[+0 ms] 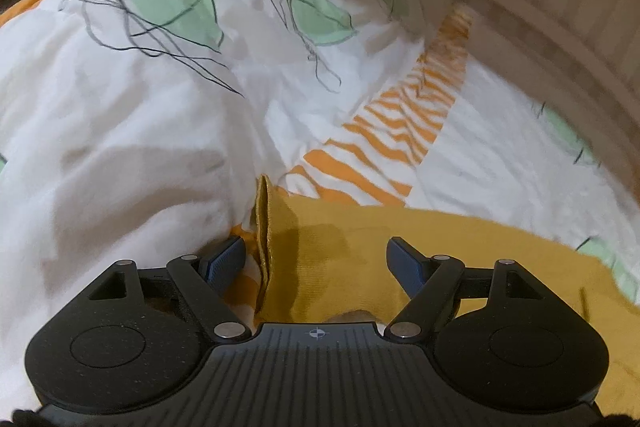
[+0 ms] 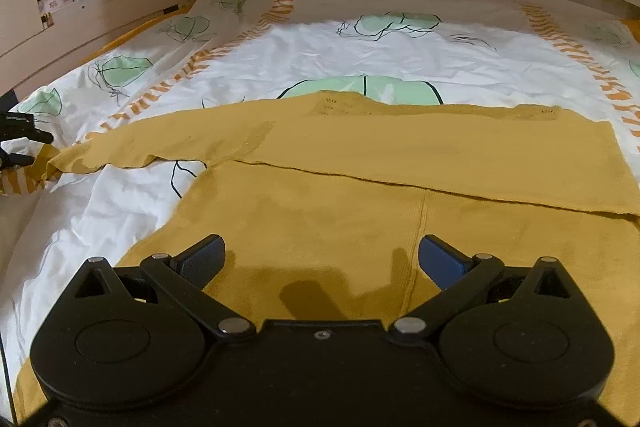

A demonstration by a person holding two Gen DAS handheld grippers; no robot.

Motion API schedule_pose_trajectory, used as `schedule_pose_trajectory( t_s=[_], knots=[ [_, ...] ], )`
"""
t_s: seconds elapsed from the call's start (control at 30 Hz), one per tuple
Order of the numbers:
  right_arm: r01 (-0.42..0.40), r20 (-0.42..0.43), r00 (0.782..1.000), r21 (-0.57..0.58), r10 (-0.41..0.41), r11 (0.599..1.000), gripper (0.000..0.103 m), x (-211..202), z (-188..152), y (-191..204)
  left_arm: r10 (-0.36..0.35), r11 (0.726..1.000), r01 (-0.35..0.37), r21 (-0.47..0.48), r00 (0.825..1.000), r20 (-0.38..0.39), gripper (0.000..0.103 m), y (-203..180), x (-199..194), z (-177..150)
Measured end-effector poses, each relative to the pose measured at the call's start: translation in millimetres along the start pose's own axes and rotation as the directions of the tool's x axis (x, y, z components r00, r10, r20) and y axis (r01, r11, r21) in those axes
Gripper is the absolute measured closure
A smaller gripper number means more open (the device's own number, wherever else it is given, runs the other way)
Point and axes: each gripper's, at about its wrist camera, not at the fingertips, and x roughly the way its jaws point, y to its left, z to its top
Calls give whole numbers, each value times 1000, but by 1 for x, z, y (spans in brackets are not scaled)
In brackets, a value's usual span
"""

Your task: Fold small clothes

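A mustard-yellow knit sweater (image 2: 400, 155) lies spread flat on the bed's white duvet (image 2: 320, 55), its top part folded down over the body and one sleeve (image 2: 120, 151) stretched out to the left of the body. The right gripper (image 2: 322, 259) hovers above the sweater's lower body with its jaws apart and nothing between them. The left gripper (image 1: 316, 259) hangs over the sleeve's cuff (image 1: 264, 227), jaws apart, the pads not pressing the cloth.

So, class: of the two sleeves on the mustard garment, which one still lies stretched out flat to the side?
The sleeve reaching toward the left hand-held gripper; the other side is folded across the body.
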Motion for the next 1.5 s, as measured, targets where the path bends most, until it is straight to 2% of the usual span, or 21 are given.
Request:
schedule_pose_trajectory(
  t_s=[0.23,0.37,0.43,0.47,0.5,0.53,0.63,0.77,0.9,1.03,1.17,1.27,1.5],
  knots=[
    [8,-3,1000,-10,-8,1000,0,-3,-2,-1,44,999,-43,24,998,-39,27,-2,18,6],
    [4,-11,1000,-1,-4,1000,0,-1,-6,-3,86,995,-83,63,995,-52,31,-9,22,6],
    [1,-10,1000,2,-1,1000,0,-2,-7,-3,105,992,-101,70,993,-58,58,-9,23,6],
    [-1,-9,1000,1,1,1000,0,-2,-8,-3,112,992,-108,60,992,-64,68,-7,24,6],
    [-2,-9,1000,-1,2,1000,0,-3,-8,-3,109,994,-107,36,991,-72,91,-3,25,7],
    [-4,-9,1000,-2,4,1000,0,-3,-8,-2,105,994,-106,0,991,-80,100,3,26,7],
    [-7,-9,1000,-3,7,1000,0,-4,-7,-1,62,995,-67,-75,996,-64,100,15,21,9],
    [-11,-5,1000,1,11,1000,0,-5,-7,-2,22,999,-23,-35,999,-32,100,2,-2,20],
    [-19,-5,1000,16,19,1000,0,-9,-9,-6,-64,997,64,-34,998,-10,100,-25,-32,41],
    [-23,0,1000,34,23,999,0,-19,-13,-13,-150,989,150,8,989,6,100,-69,-54,60],
    [-18,3,1000,49,17,999,0,-29,-17,-23,-241,969,240,54,971,3,100,-130,-69,69],
    [-13,9,1000,69,12,998,0,-39,-21,-34,-313,946,314,84,949,-23,100,-178,-76,67],
    [5,22,1000,119,-7,993,0,-60,-31,-58,-446,868,455,198,891,-87,100,-299,-84,37]
  ],
)
